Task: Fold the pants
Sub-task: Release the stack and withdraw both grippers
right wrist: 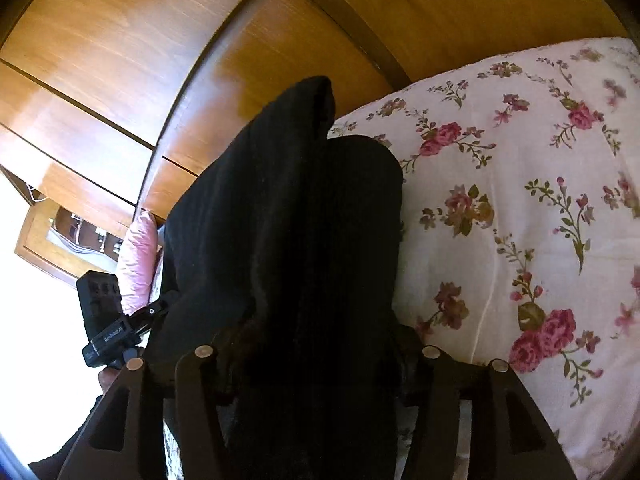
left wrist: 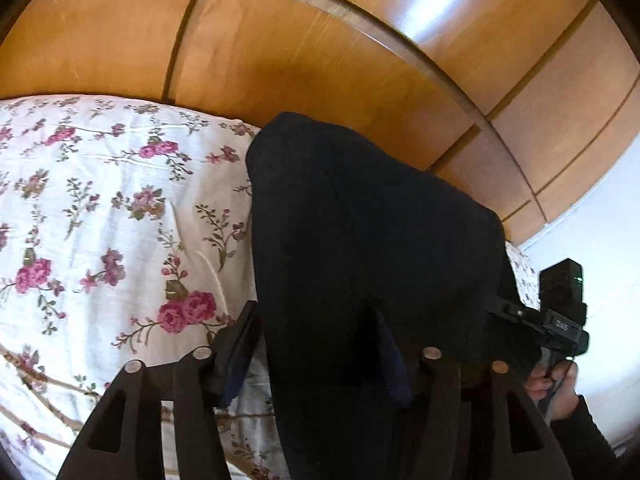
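Black pants (left wrist: 360,240) drape btwn the fingers of both tools, left tool (left wrist: 316,344) and right tool (right wrist: 316,344); grip probably loose, can't tell. Floral bed (left wrist: 100,220) lies beyond.

Pants (left wrist: 360,240): on the bedspread (left wrist: 120,208), reaching back to the wooden panelling (left wrist: 300,52).
Left gripper (left wrist: 316,344): over the pants' near end, cloth between its jaws.
Right gripper (right wrist: 316,344): beside the left one, cloth likewise between its jaws.
Pillow (right wrist: 138,264): left of the pants, against the panelling.
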Tool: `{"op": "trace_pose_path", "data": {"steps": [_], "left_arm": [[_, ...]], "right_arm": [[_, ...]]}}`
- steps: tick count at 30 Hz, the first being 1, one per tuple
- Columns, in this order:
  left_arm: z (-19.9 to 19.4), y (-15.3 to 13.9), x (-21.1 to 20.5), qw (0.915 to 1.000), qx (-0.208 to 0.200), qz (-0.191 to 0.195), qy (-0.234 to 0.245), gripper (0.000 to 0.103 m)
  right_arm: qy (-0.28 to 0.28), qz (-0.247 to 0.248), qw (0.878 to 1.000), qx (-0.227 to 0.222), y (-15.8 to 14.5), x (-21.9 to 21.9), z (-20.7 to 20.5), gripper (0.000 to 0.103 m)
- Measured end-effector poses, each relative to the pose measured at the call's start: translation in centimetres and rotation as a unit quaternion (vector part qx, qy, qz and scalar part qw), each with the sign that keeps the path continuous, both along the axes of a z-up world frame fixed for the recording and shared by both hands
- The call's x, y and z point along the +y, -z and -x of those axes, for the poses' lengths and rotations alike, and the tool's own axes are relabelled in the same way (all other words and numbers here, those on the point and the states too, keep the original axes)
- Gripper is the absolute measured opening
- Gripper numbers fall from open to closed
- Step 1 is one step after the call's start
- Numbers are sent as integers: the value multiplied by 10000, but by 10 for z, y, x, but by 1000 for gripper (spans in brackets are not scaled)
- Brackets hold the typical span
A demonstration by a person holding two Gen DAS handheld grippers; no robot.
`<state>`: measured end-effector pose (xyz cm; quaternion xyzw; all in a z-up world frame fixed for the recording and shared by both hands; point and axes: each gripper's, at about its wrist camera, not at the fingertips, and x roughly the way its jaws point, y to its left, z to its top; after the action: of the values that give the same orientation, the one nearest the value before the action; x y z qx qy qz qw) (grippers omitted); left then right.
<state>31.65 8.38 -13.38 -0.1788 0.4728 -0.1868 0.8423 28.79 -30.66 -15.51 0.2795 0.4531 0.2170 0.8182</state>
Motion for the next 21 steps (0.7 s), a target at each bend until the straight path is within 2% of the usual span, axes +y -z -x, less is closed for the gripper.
{"op": "trace_pose_path", "data": {"steps": [1, 4, 8, 13, 21], "left_arm": [[1, -4, -1, 9999, -14, -104, -79, 63], [10, -19, -6, 9978, -141, -556, -342, 63], [33, -40, -10, 9899, -319, -1127, -794, 63], [80, -63, -22, 9830, -685, -1385, -994, 63], [160, -88, -46, 9693, -1222, -1824, -1105, 64]], "right_arm": [[25, 130, 9999, -8, -5, 3, 0, 64], [175, 590, 9980, -127, -26, 6, 11, 64], [471, 1103, 9917, -460, -52, 9, 43, 68], [704, 1684, 9798, -817, -72, 16, 83, 70], [744, 2074, 9687, -1142, -84, 59, 150, 71]]}}
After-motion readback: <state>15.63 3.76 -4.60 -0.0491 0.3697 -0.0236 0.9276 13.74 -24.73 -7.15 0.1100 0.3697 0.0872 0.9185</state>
